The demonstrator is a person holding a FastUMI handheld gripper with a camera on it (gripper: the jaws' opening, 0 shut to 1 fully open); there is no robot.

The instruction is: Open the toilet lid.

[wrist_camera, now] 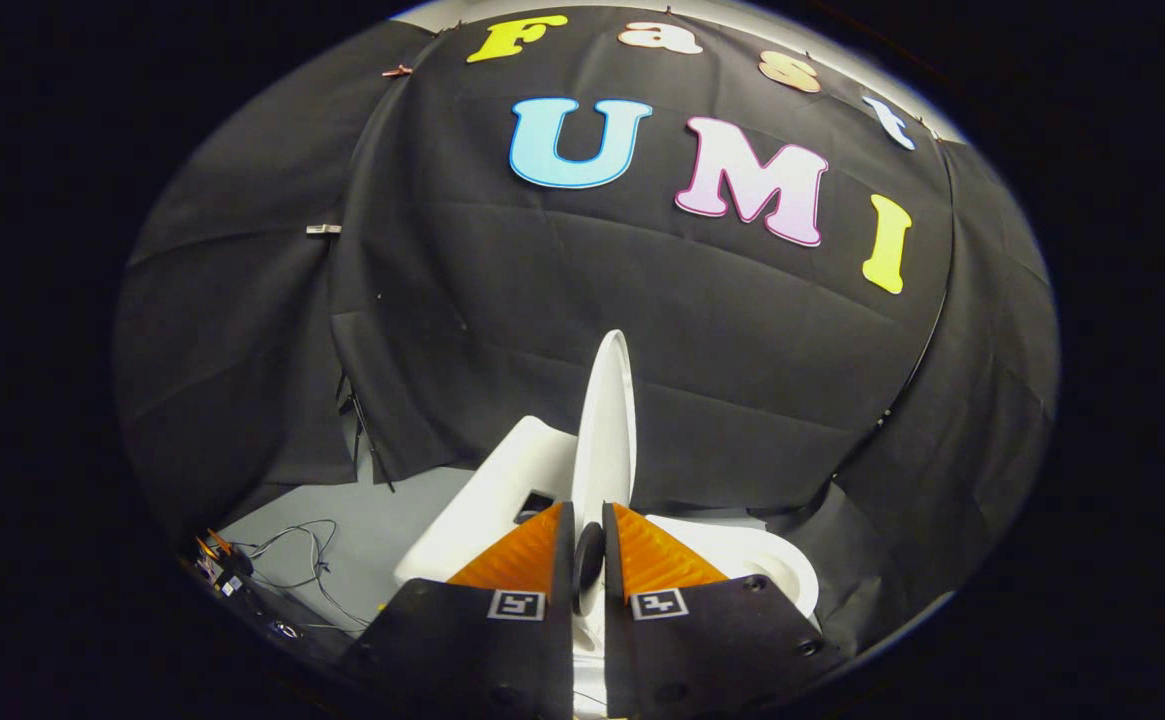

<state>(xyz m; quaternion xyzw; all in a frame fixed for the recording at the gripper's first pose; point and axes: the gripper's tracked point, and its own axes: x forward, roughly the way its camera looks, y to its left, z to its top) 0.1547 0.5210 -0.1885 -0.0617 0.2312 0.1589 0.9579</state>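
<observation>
The white toilet lid [607, 420] stands raised, seen edge-on, rising from between my fingers up in front of the black cloth wall. My gripper [588, 520] is shut on the lid's lower edge, one finger on each face. A dark round bumper [589, 560] on the lid shows in the narrow gap between the fingers. The white tank [487, 495] lies to the left of the lid. The white bowl and seat [757, 560] lie to the right, partly hidden behind the right finger.
The black cloth wall [502, 300] hangs close behind the toilet. Grey floor [372, 520] shows to the left, with loose cables [307, 560] and small devices [227, 575] on it.
</observation>
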